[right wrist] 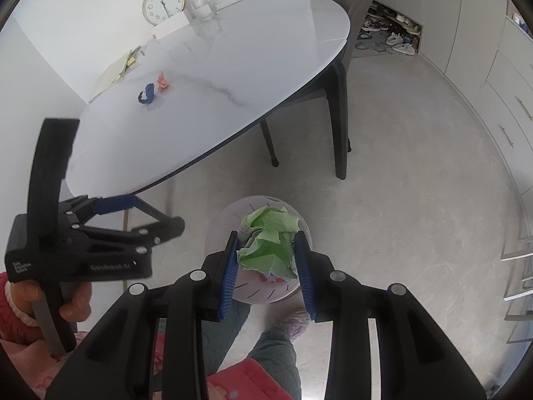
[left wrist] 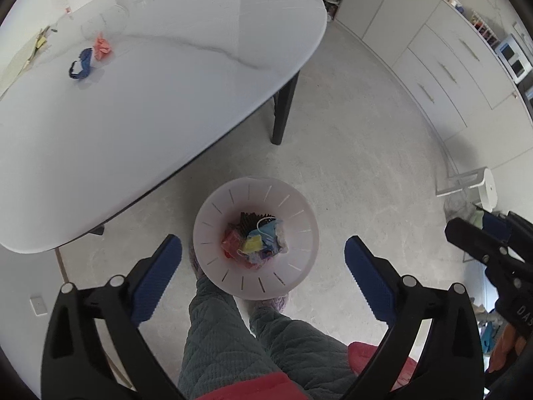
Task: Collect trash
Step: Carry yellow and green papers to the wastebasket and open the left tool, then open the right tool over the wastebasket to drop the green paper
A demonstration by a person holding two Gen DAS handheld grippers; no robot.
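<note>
The left gripper (left wrist: 263, 280) hangs wide apart and empty above the white bin (left wrist: 256, 237) on the floor, which holds colourful scraps. The right gripper (right wrist: 268, 275) clamps a crumpled green paper (right wrist: 269, 243) over the same bin. A blue scrap (right wrist: 147, 93) and an orange scrap (right wrist: 162, 82) lie on the desk (right wrist: 206, 100).

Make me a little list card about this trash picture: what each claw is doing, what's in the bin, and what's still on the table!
left gripper: open, nothing between its pads, above the bin
right gripper: shut on the green paper ball, over the bin
white bin: on the floor by the person's feet, holds colourful scraps
table: blue scrap and orange scrap lie side by side
also on table: clock, glass cups, papers at the far edge
</note>
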